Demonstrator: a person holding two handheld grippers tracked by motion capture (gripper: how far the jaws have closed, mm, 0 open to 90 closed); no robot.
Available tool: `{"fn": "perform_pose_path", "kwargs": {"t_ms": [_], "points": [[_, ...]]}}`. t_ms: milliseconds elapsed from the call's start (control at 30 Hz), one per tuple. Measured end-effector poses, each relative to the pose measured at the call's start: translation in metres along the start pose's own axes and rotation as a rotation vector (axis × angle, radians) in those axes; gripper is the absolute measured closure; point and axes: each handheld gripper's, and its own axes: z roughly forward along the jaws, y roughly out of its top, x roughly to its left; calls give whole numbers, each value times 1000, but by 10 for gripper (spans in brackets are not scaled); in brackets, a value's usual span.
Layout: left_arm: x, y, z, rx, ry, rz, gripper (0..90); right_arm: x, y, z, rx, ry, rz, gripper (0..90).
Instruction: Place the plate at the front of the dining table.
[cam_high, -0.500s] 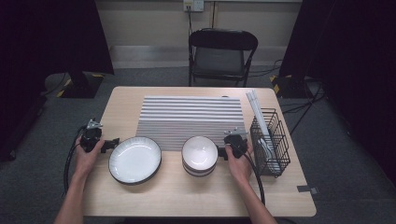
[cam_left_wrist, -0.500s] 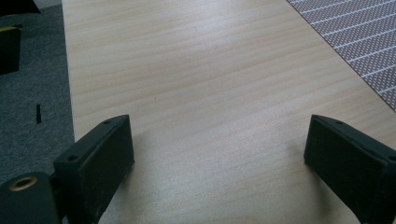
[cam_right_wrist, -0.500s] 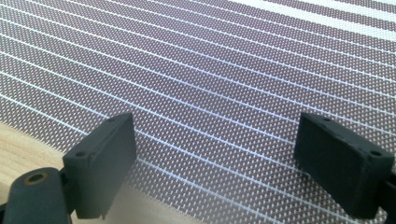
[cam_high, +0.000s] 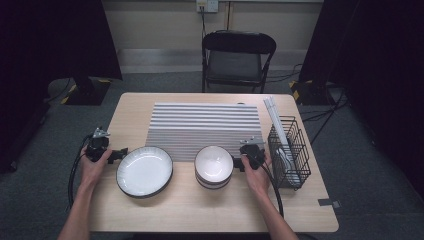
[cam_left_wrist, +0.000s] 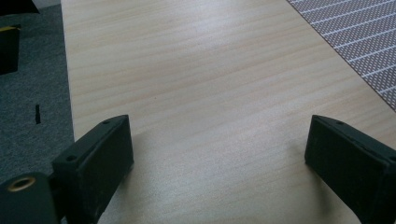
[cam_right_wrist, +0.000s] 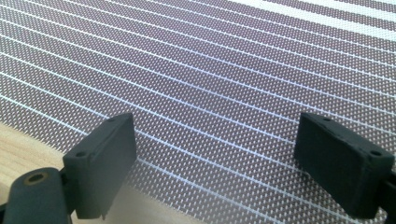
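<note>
In the high view, the left tongs are seen just left of the plate on the table, and the right tongs just right of the stacked bowls. In the left gripper view, wide jaws are shown over bare wood. In the right gripper view, wide, empty jaws are shown above the striped mat.

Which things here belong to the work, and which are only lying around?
In the work: left gripper, open, beside the wide plate; right gripper, open, beside the stacked bowls.

Lying around: striped placemat, wire basket, folding chair.
</note>
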Motion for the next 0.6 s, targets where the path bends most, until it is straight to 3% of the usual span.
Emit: {"fn": "perform_pose_path", "kwargs": {"t_ms": [300, 333, 500, 600], "points": [[0, 0, -4, 7, 7, -18, 153, -5, 2, -3, 14, 18, -8, 172], [1, 0, -5, 4, -4, -34, 153, -6, 2, -4, 11, 24, -6, 172], [-1, 1, -7, 11, -27, -31, 165, -8, 6, -9, -32, 49, 19, 190], [-2, 3, -11, 8, -18, -31, 169, -8, 8, -13, -50, 43, 19, 210]]}}
